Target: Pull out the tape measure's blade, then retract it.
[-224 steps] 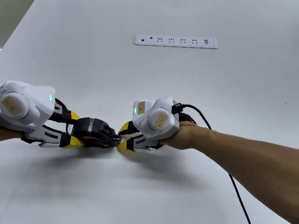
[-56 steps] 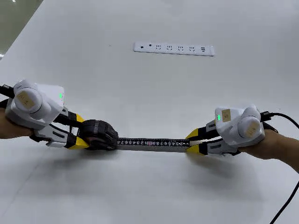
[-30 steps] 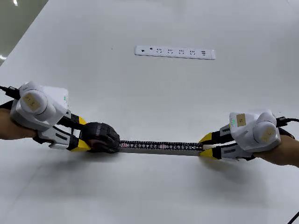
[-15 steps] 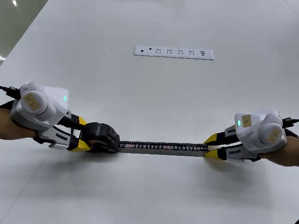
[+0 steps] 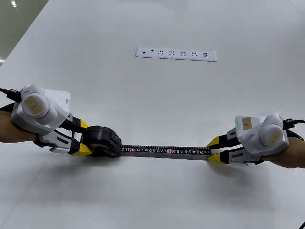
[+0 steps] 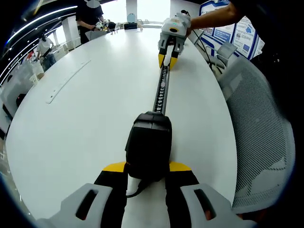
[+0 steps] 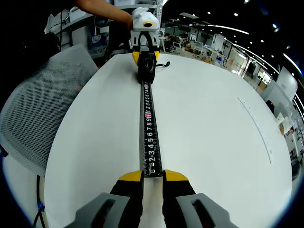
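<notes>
head view: the tape measure case (image 5: 101,140) lies on the white table (image 5: 143,95), on the person's side of the power strip (image 5: 176,54) and out past its left end, with its mouth pointing right. the left gripper (image 5: 82,137) is clenched on the case, one yellow-tipped jaw on each flank. the blade (image 5: 164,151) is drawn out low over the table, numbered face up. its long axis runs roughly parallel to the power strip's length, well apart from it. the right gripper (image 5: 213,150) is clamped on the blade's free end, about level with the strip's right end. the lowest numbers sit at its jaws.
</notes>
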Tool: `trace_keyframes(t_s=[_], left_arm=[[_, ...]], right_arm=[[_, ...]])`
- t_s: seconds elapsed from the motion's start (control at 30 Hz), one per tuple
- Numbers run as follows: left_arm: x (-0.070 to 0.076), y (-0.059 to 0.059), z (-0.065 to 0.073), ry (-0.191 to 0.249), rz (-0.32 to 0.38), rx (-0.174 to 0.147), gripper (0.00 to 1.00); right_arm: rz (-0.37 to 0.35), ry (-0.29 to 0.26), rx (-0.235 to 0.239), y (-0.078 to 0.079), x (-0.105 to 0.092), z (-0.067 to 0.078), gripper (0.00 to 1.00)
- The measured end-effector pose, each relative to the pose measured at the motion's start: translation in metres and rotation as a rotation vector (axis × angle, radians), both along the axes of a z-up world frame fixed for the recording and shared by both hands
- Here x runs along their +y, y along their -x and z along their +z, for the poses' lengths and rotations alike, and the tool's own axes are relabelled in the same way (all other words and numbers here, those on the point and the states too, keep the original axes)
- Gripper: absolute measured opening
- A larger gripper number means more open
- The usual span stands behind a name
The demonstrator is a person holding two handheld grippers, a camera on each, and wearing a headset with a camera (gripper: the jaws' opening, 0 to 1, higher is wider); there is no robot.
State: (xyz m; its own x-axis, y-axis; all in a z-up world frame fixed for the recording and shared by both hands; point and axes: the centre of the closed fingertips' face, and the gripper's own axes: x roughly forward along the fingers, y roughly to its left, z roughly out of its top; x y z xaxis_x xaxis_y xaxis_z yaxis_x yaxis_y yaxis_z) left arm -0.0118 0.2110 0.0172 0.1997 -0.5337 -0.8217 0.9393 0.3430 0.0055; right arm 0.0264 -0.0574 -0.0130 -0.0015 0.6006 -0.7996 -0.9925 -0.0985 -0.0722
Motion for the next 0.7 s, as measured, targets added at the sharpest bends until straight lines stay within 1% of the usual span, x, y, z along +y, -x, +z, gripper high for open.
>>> trace_keyframes(t_s=[0.1, 0.13, 0.17, 0.43, 0.7], left_arm=[[-0.0014, 0.0012, -0.0006, -0.007, -0.011, -0.001, 0.25], [-0.0013, 0.0007, -0.0005, -0.011, -0.015, -0.007, 0.25], [-0.0013, 0.0009, -0.0007, -0.01, -0.012, -0.003, 0.25], [-0.0021, 0.0005, 0.0, -0.019, -0.026, -0.013, 0.26], [-0.0024, 0.0006, 0.0004, -0.029, -0.029, -0.019, 0.27]], right_arm=[[0.005, 0.007, -0.007, -0.0007, -0.0006, 0.0, 0.12], [0.004, 0.009, -0.006, -0.0009, -0.0008, -0.0001, 0.12], [0.003, 0.01, -0.005, -0.001, -0.0011, 0.0, 0.13], [0.003, 0.015, -0.004, -0.0007, -0.0007, -0.0003, 0.14], [-0.014, 0.015, 0.001, -0.001, -0.0019, 0.0008, 0.17]])
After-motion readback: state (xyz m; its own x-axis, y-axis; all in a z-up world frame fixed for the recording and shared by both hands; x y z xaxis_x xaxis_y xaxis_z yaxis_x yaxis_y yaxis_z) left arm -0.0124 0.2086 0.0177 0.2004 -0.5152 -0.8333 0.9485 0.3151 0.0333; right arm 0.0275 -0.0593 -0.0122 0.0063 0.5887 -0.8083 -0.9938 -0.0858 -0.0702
